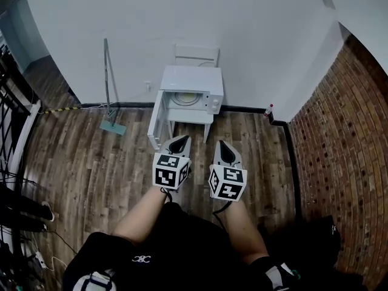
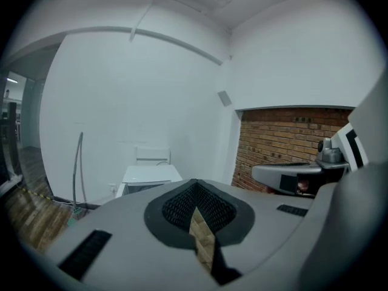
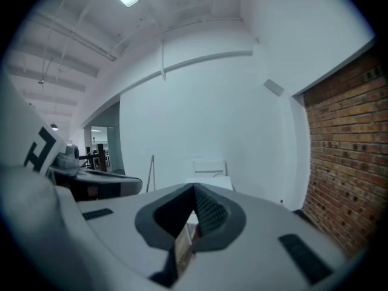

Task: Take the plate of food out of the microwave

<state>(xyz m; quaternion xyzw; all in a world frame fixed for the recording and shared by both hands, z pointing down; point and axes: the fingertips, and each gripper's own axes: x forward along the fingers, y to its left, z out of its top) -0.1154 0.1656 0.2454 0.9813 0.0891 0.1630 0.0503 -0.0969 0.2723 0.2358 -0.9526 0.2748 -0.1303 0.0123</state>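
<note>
A white microwave point(image 1: 193, 83) stands on a small white table against the far wall, its door point(image 1: 156, 121) swung open to the left. Inside its cavity a pale round plate point(image 1: 185, 99) shows; any food on it is too small to make out. My left gripper point(image 1: 179, 142) and right gripper point(image 1: 224, 145) hover side by side over the floor, well short of the microwave, both shut and holding nothing. In the left gripper view the jaws point(image 2: 194, 183) meet below the distant microwave point(image 2: 148, 175). The right gripper's jaws point(image 3: 194, 190) are likewise together.
A white chair point(image 1: 197, 54) stands behind the microwave. A long-handled mop point(image 1: 109, 90) leans on the wall to the left. A small red-capped bottle point(image 1: 268, 110) sits by the brick wall point(image 1: 339, 138) at right. Dark racks point(image 1: 12, 102) line the left edge.
</note>
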